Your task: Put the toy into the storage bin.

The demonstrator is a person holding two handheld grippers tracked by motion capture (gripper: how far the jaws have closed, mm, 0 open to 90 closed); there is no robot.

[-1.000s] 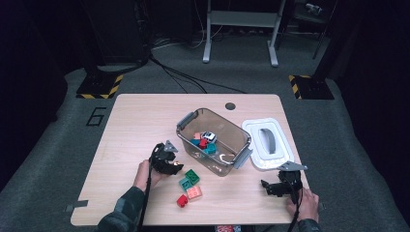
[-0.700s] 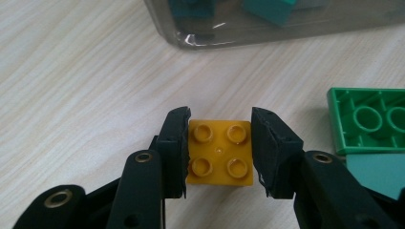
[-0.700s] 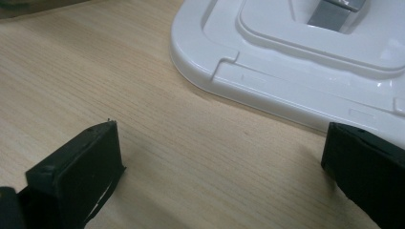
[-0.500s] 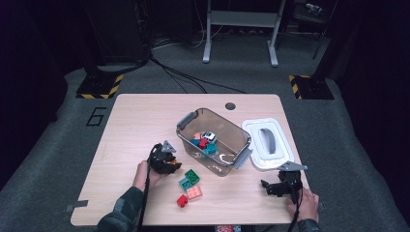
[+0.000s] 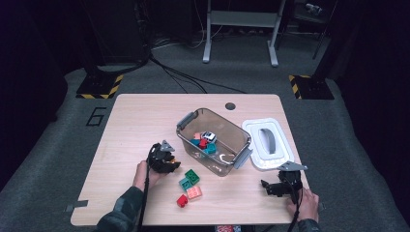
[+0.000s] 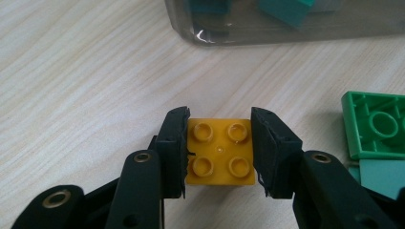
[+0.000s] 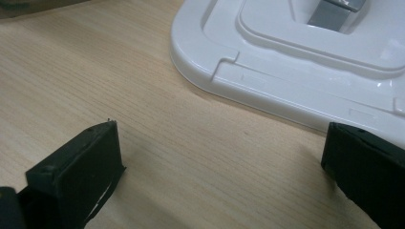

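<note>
Clear bin [image 5: 232,159] mid-table, grey latches, holds a few teal, red and white bricks. White lid [image 5: 268,143] with grey handle lies flat just right of it. Loose bricks in front of bin: dark green [image 5: 192,176], teal [image 5: 184,183], pink [image 5: 194,192], red [image 5: 182,200]. Wooden table [image 5: 135,125], round hole [image 5: 230,106] at far edge.

Yellow brick [image 6: 219,151] between black jaws, near a see-through grey bin [image 5: 232,155] with teal, red and white bits inside. Green [image 5: 192,176], teal [image 5: 184,183], pink [image 5: 194,192] and red [image 5: 182,200] bricks just below the bin, on pale wood table [image 5: 135,125]. White lid [image 5: 267,143] with grey handle right of the bin.
</note>
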